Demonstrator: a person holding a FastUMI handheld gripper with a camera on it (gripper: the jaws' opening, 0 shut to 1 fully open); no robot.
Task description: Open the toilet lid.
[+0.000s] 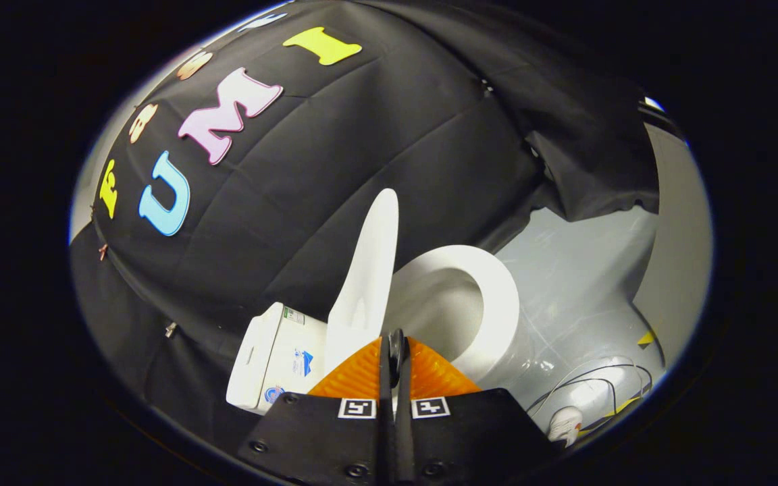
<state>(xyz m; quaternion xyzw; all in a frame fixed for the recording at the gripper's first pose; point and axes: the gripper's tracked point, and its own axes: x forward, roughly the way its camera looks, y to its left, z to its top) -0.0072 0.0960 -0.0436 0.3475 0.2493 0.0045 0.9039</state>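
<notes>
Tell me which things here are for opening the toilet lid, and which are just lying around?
For the job:
toilet lid, standing raised
toilet seat, down on the bowl
toilet tank, behind the lid
gripper, fingers closed together with nothing between them, just in front of the lid

Just lying about:
cables on the floor
white shoe by the cables

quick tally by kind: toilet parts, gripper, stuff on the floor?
Lid, raised: 1
Seat ring, down: 1
Tank: 1
Hand-held gripper, fingers together with nothing between them: 1
Cables on floor: 1 bundle
Shoe by the cables: 1
Total: 6
</notes>
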